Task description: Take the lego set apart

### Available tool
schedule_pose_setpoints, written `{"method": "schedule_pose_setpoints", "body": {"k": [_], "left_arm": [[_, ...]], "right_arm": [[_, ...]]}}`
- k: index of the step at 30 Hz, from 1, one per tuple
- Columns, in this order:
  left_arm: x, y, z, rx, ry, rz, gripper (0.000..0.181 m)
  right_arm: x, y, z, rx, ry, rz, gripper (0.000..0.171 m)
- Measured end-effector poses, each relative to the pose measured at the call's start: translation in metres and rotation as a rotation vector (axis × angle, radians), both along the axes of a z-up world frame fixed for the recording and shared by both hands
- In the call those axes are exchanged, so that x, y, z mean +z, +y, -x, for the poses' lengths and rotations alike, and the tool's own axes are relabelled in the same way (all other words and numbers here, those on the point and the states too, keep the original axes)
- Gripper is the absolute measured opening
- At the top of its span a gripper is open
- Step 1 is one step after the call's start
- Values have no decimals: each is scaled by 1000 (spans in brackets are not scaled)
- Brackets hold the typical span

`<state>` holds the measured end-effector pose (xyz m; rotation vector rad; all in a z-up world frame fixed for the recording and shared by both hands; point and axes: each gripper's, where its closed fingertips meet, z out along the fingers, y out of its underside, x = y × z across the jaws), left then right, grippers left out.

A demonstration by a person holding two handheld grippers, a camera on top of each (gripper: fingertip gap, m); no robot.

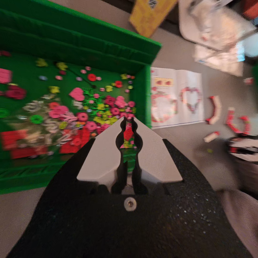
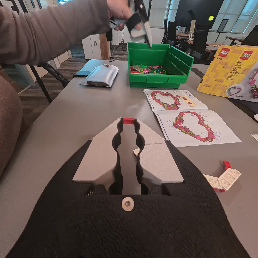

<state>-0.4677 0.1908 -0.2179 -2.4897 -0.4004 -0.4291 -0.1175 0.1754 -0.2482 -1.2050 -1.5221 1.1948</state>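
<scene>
My left gripper [image 1: 128, 119] hangs over the green bin [image 1: 86, 41], which holds several loose pink, red, yellow and green Lego pieces [image 1: 89, 111]. Its jaws are nearly together; blur hides whether a piece sits between the tips. It also shows in the right wrist view [image 2: 149, 45], pointing down above the bin [image 2: 157, 82]. My right gripper [image 2: 128, 121] is shut on a small red brick [image 2: 128, 120], held above the table. White-and-red curved frame segments [image 2: 222, 180] lie on the table to its right, and a white piece [image 2: 136, 151] lies under it. The segments also show in the left wrist view [image 1: 213, 110].
An open instruction booklet [image 2: 185, 120] lies right of centre. The yellow Lego box [image 2: 229, 72] stands at the far right. A grey pouch on a blue folder [image 2: 100, 75] lies left of the bin. The person's sleeved arm [image 2: 48, 30] crosses the upper left. The table edge [image 2: 46, 111] runs along the left. About 35 cm separates my left fingertips from my right.
</scene>
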Motion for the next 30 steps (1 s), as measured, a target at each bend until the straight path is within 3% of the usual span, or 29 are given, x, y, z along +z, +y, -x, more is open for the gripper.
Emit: {"method": "schedule_pose_setpoints", "body": {"k": [4,5,8,13,16,21,30], "left_arm": [[-5,-2,8,18,43,46,6],[-7,-1,13,46,56,48,24],[-6,-1,12,43,27,34,4],[-21,-13,2,4,14,136,4],[-25,-21,-1,8,14,192,45],[-33,-41,-11,-72,70,329,55],[-29,-71,-28,-176,101,560,87]], "right_arm": [[-2,-2,1,7,-7,-1,15],[-2,-3,1,9,-9,-3,15],[-4,-4,1,13,-16,-16,15],[-6,-7,2,23,-22,-12,15],[-8,-7,2,26,-27,-9,15],[-8,-7,2,27,-27,-7,15],[-8,-6,2,26,-29,-6,15]]}}
